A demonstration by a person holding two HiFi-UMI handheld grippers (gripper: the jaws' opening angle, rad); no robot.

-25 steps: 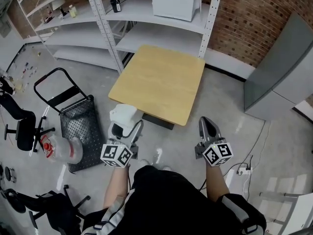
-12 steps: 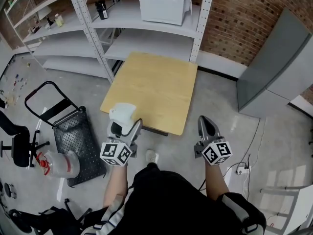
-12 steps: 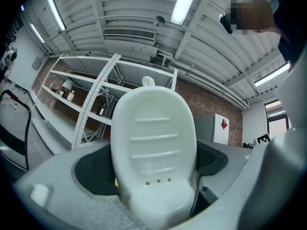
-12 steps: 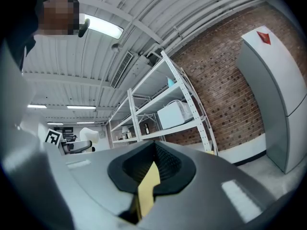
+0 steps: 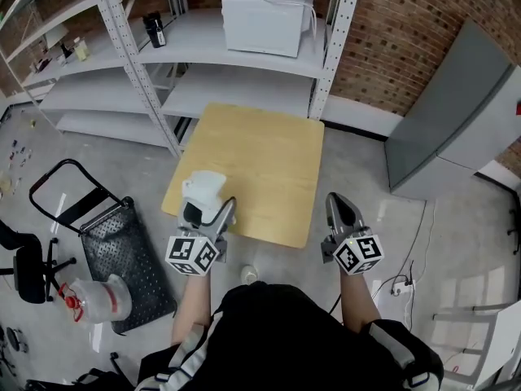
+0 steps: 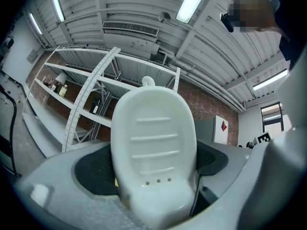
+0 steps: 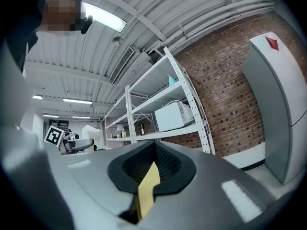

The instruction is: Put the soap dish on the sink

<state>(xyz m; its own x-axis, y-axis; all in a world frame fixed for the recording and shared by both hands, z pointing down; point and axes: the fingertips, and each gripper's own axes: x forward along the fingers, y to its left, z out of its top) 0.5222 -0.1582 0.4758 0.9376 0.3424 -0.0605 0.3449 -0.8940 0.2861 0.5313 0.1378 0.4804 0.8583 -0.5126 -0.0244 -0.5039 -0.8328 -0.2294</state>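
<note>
A white oval soap dish point(image 5: 202, 188) with ribs and small drain holes stands upright in my left gripper point(image 5: 207, 212), which is shut on it. In the left gripper view the soap dish point(image 6: 154, 150) fills the space between the dark pads. It hangs over the near left corner of the wooden table point(image 5: 258, 161). My right gripper point(image 5: 339, 212) is shut with nothing in it, held over the floor just off the table's near right edge. In the right gripper view the right gripper point(image 7: 151, 172) shows only a thin yellow sliver between its jaws. No sink is in view.
Metal shelving point(image 5: 195, 63) stands behind the table, with a white microwave point(image 5: 267, 6) on it. A grey cabinet point(image 5: 460, 116) stands at the right against the brick wall. A black cart point(image 5: 110, 235) and a water jug point(image 5: 89, 298) sit on the floor at left.
The person has stepped forward toward the table. Both grippers now sit at its near edge, the left one still holding the soap dish.
</note>
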